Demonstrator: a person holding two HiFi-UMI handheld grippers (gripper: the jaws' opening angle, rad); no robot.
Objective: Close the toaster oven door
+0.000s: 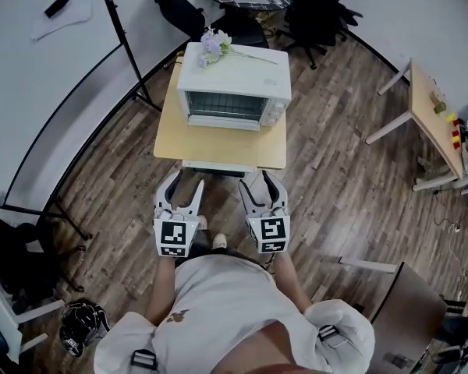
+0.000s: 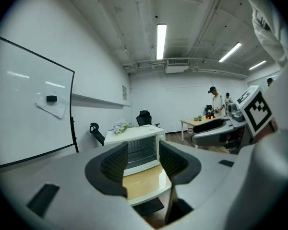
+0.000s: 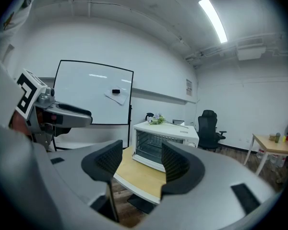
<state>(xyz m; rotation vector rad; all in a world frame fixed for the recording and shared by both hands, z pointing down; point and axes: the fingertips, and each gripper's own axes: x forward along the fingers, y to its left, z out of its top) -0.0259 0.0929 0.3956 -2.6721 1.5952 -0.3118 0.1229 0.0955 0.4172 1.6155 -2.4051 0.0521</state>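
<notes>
white toaster oven (image 1: 234, 88) sat on a pale wood table (image 1: 218, 148), a wire rack showing inside and lilac flowers (image 1: 213, 45) on top. left gripper (image 1: 187, 180) and right gripper (image 1: 257, 178) hung side by side, short of the table, pointing at the oven — jaws parted, grasping nothing.

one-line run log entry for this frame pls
left tool: open, empty | right tool: open, empty | toaster oven: on table, untouched

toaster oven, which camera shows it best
The head view: the toaster oven sits whole and unblocked on the table, top and front both visible. The left gripper view shows it small, its sides behind the jaws; the right gripper view shows more, though the jaws cover its lower front.
</notes>
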